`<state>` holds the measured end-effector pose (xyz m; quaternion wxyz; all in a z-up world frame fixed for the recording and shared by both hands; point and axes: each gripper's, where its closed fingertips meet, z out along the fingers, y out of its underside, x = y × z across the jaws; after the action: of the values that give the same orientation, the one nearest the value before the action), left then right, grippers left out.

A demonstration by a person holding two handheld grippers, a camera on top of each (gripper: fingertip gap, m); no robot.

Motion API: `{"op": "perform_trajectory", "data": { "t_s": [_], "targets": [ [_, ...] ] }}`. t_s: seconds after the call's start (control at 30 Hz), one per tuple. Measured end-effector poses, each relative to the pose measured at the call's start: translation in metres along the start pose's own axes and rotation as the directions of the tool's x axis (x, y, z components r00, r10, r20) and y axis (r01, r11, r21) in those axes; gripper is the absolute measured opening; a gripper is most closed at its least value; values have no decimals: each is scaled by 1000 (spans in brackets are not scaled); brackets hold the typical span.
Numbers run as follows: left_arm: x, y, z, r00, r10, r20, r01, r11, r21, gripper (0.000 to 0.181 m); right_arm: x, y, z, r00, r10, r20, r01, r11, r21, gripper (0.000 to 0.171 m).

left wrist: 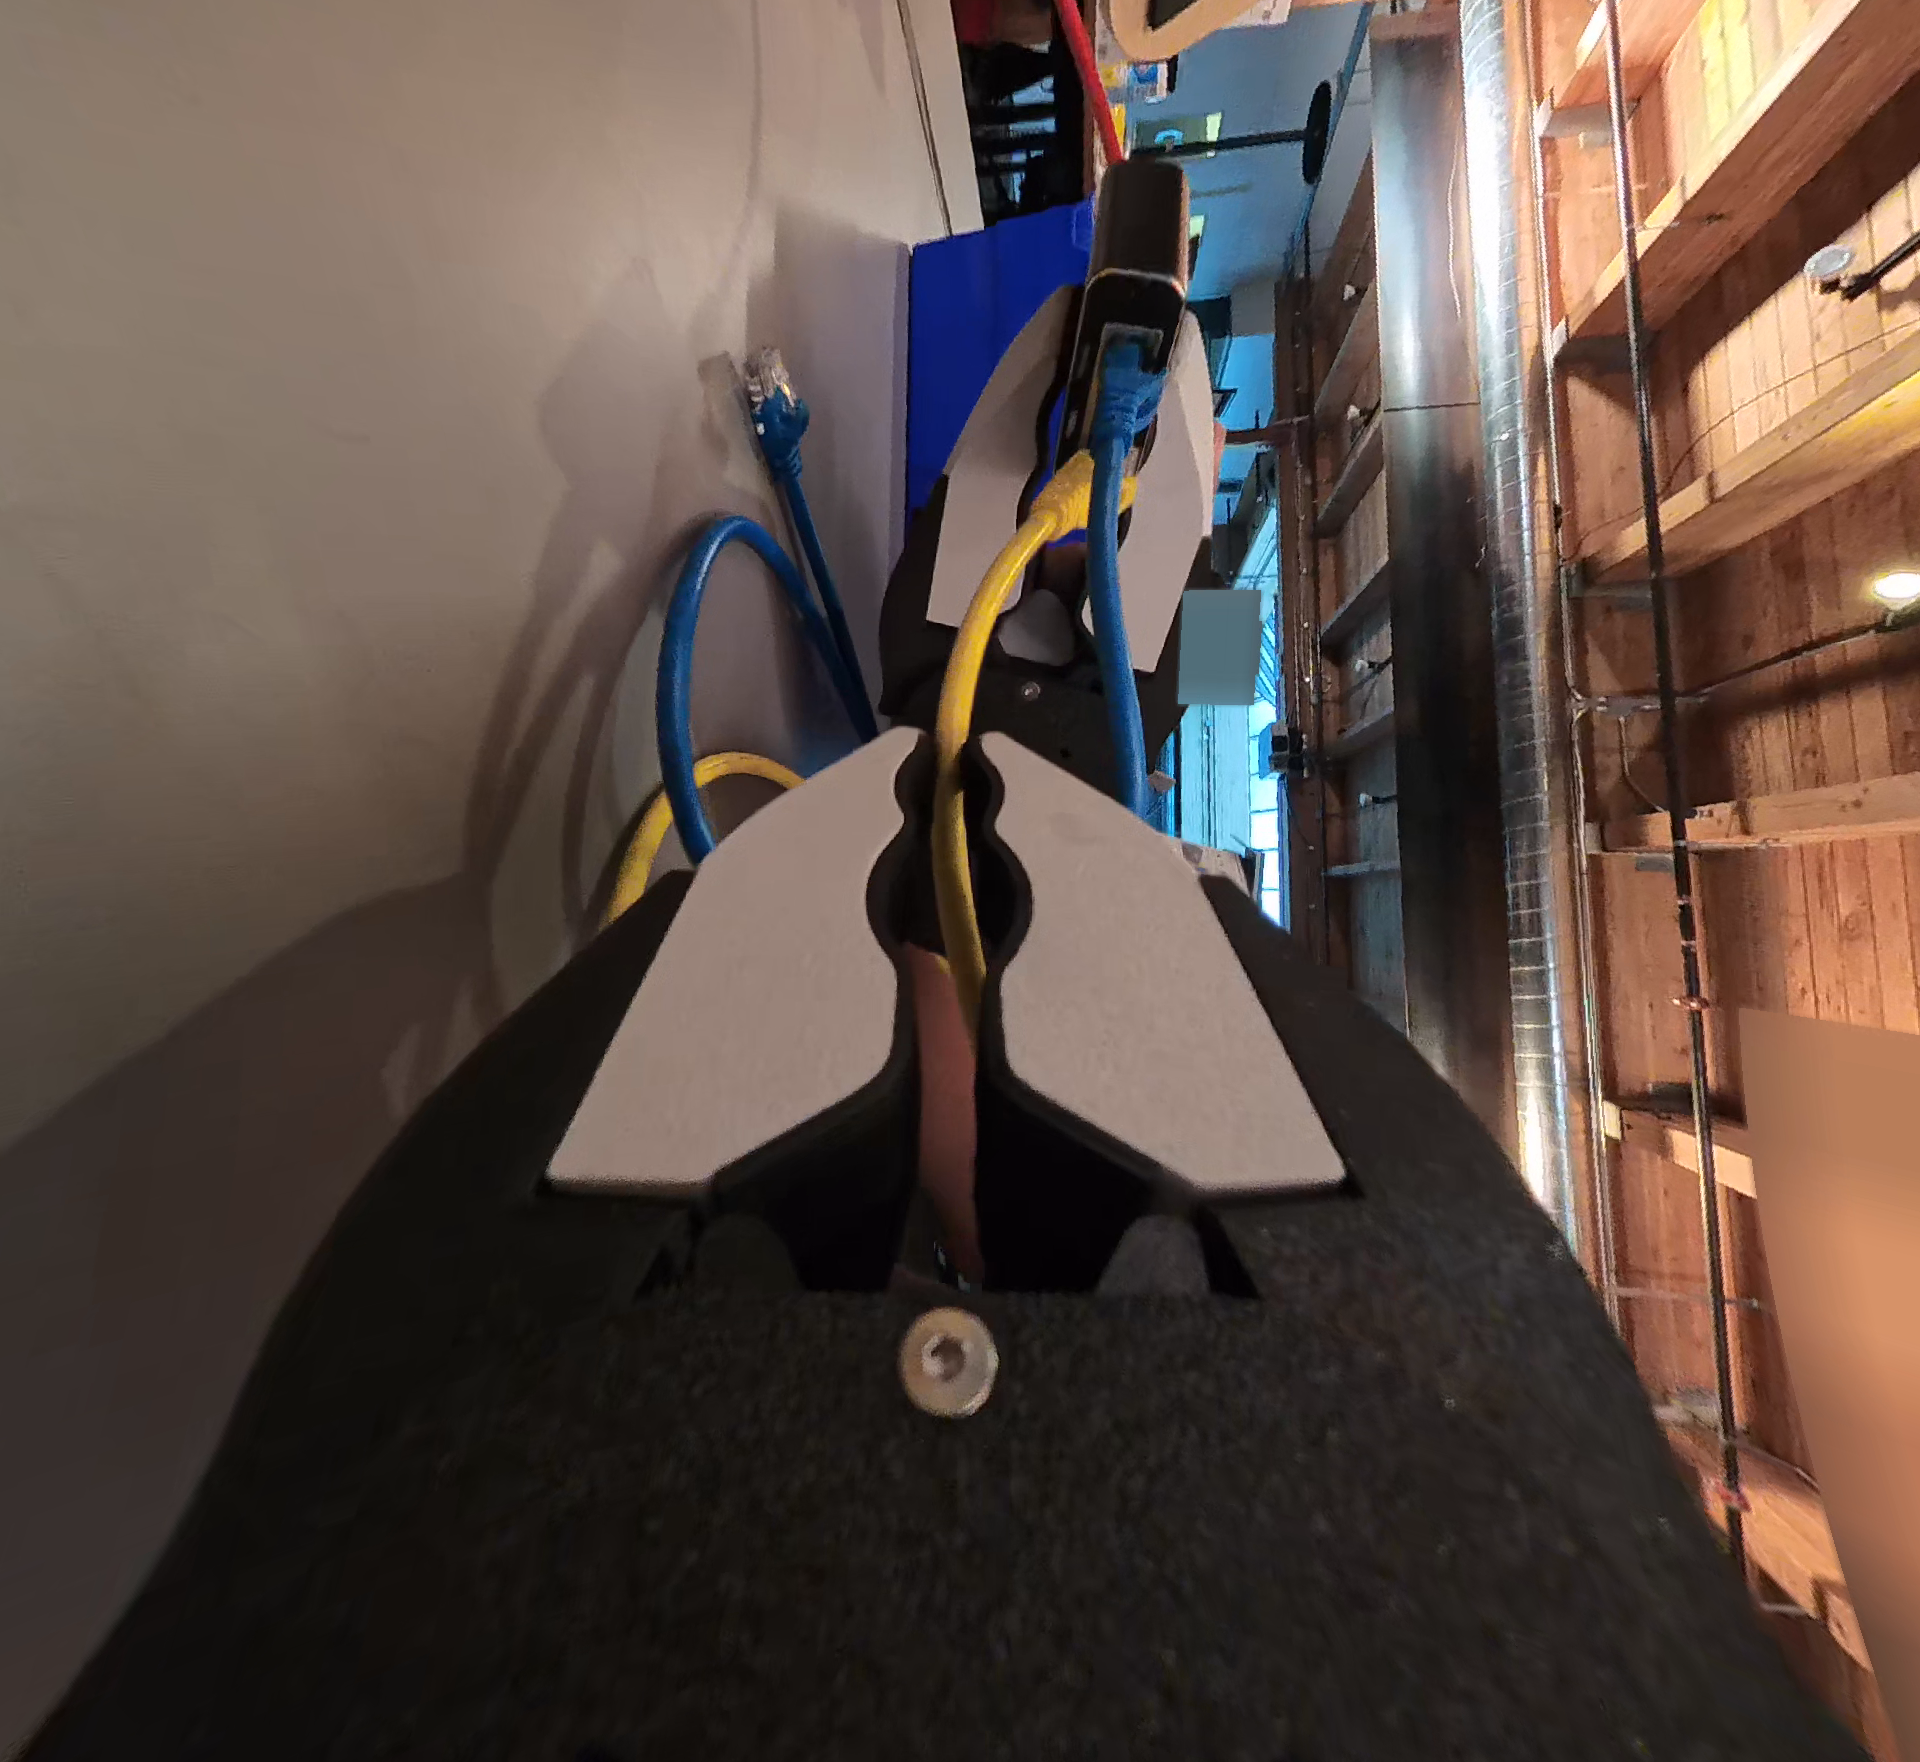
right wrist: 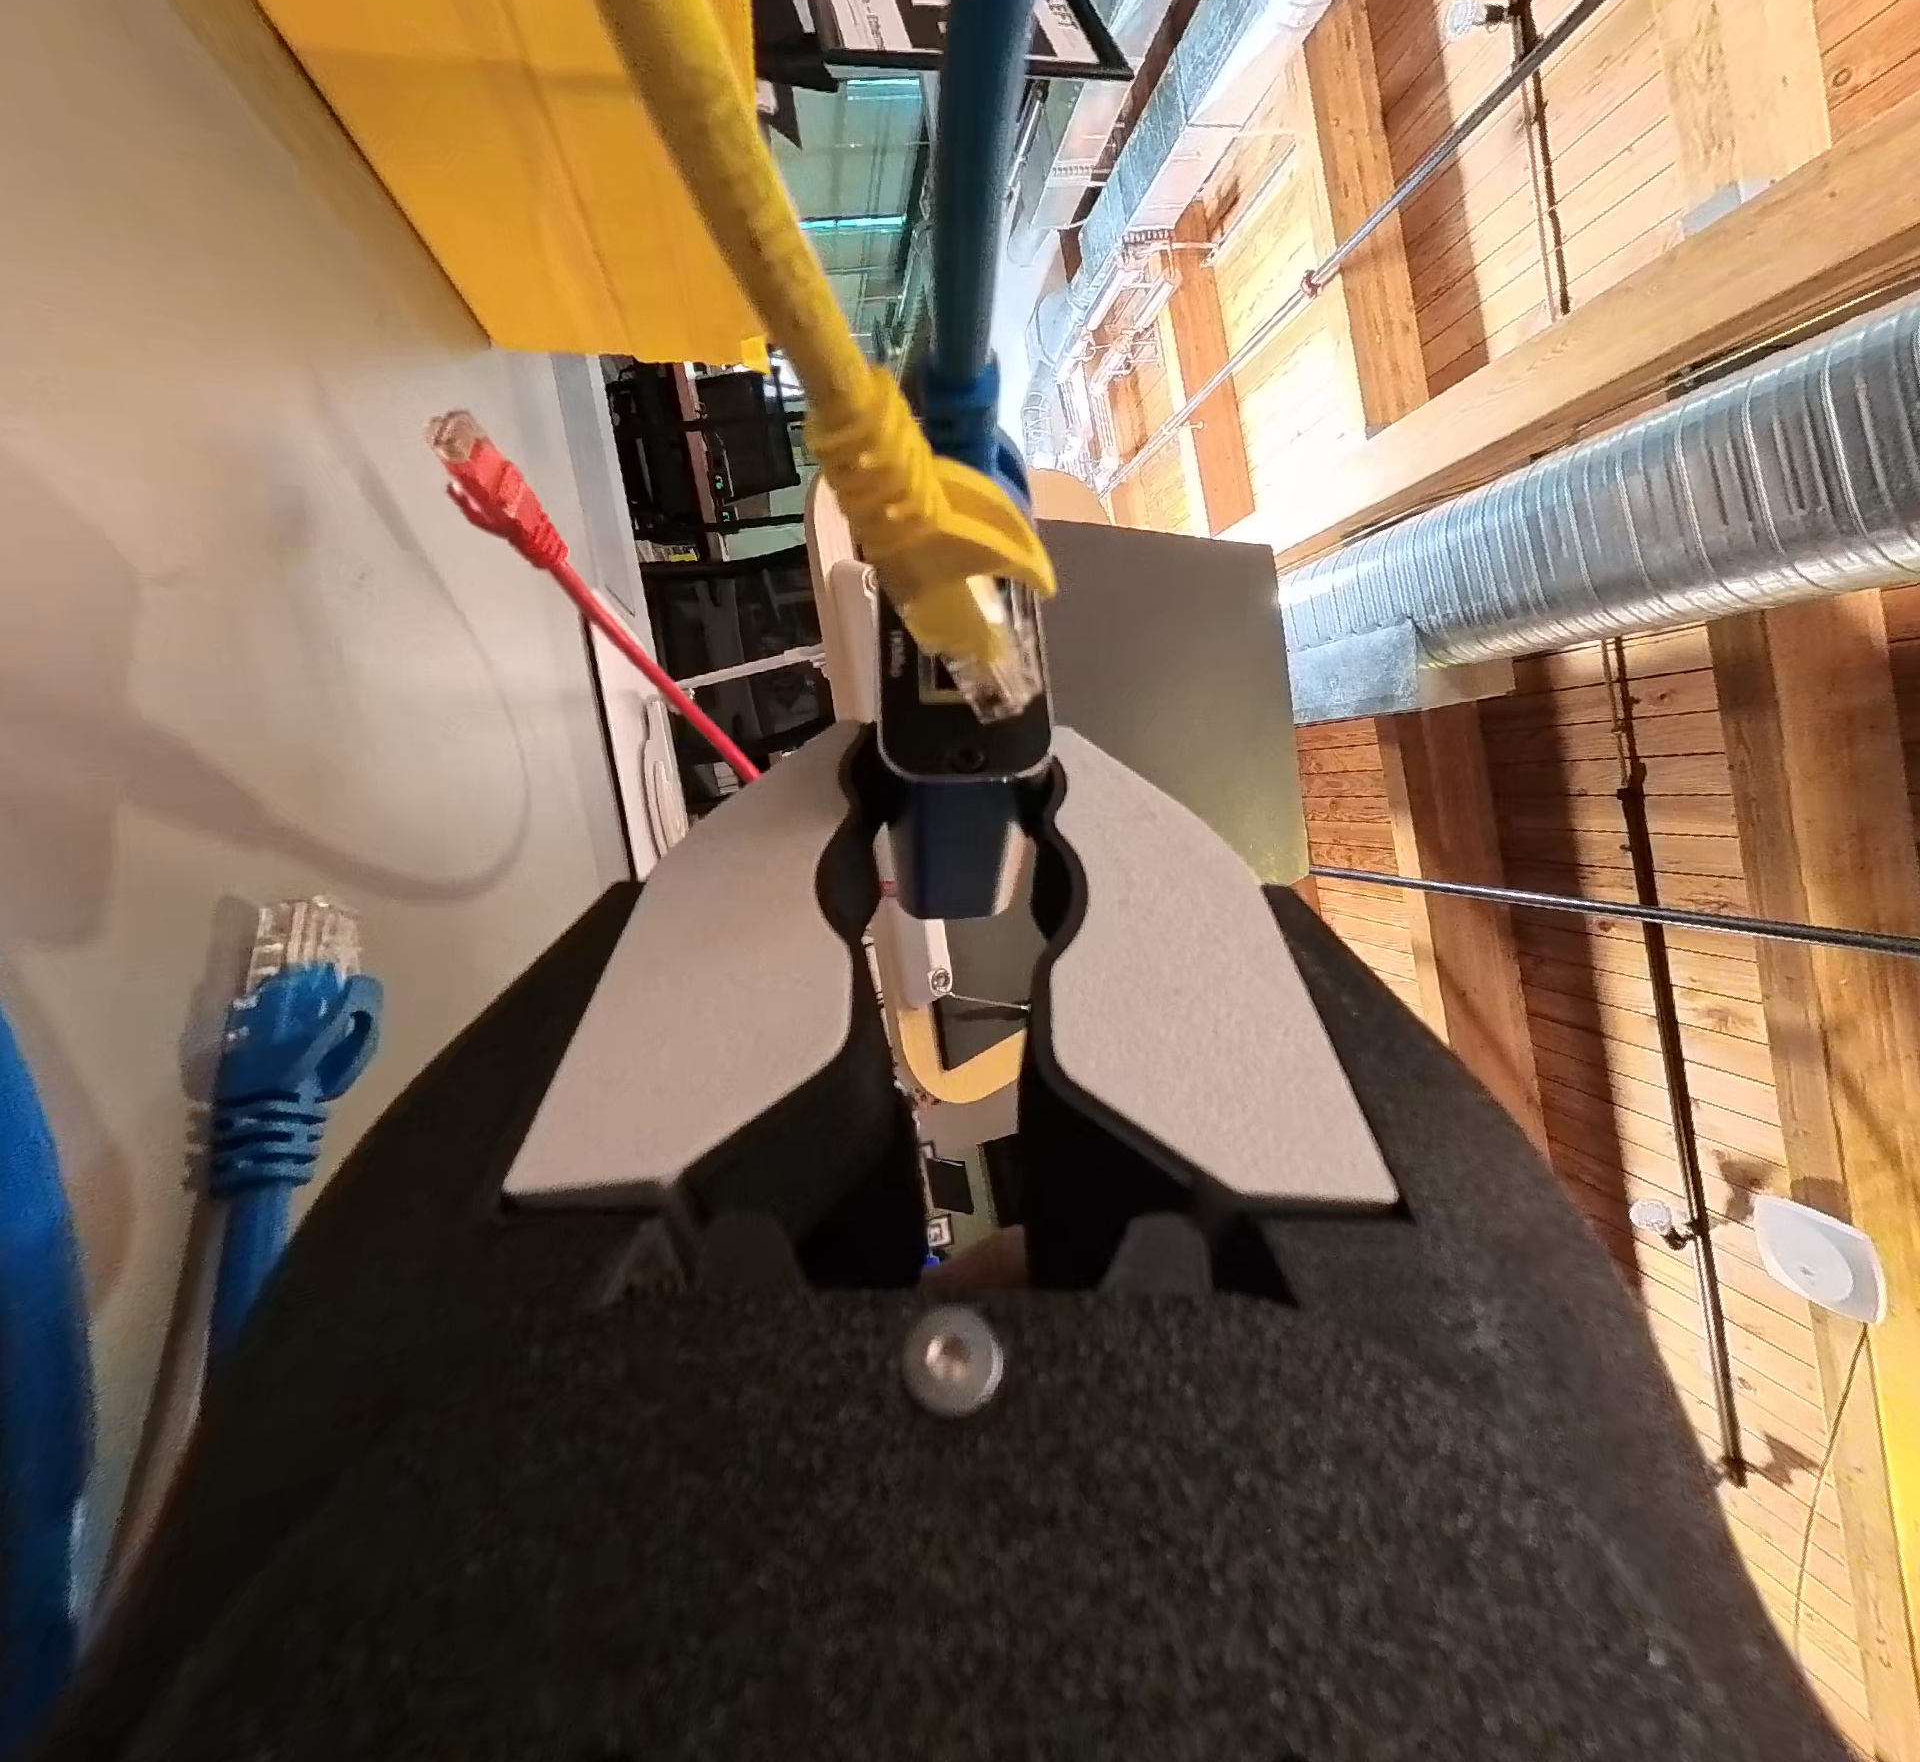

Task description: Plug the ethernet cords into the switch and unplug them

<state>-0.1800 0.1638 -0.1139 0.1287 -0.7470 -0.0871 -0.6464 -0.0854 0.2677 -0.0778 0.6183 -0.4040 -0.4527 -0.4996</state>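
Against wooden rafters, the right gripper [right wrist: 956,803] is pinching the small black switch [right wrist: 961,704]; the left gripper [left wrist: 948,762], mid-frame, is clamping the yellow ethernet cord [left wrist: 966,663], its plug hovering at the switch beside the plugged-in blue cord [left wrist: 1114,507].

The switch [right wrist: 961,725] is black, with one yellow cord [right wrist: 883,476] and one blue cord [left wrist: 1114,590] at it. Another cord [right wrist: 509,497] is red. Both grippers have grey fingers [left wrist: 758,964] on black bodies.

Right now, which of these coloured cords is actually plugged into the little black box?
The blue cord: its plug sits in the switch. The yellow plug hangs just outside; the red plug lies on the table.
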Motion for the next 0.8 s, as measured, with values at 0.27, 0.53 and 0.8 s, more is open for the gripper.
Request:
{"op": "perform_trajectory", "data": {
  "t_s": [0.27, 0.53, 0.8],
  "targets": [
    [-2, -3, -3, 1000, -8, 20, 7, 998, 59, 4, 3, 3, 0, 1000, -1, -11, 0, 1000, -8, 26],
    [1, 0, -1, 1000, -17, 8, 17, 998, 61, 4, 3, 2, -1, 1000, -7, -13, 7, 1000, -8, 26],
    [4, -5, -2, 1000, -17, 5, 17, 996, 91, 4, 1, 0, -1, 1000, -12, -8, 12, 1000, -5, 26]
  ]
}}
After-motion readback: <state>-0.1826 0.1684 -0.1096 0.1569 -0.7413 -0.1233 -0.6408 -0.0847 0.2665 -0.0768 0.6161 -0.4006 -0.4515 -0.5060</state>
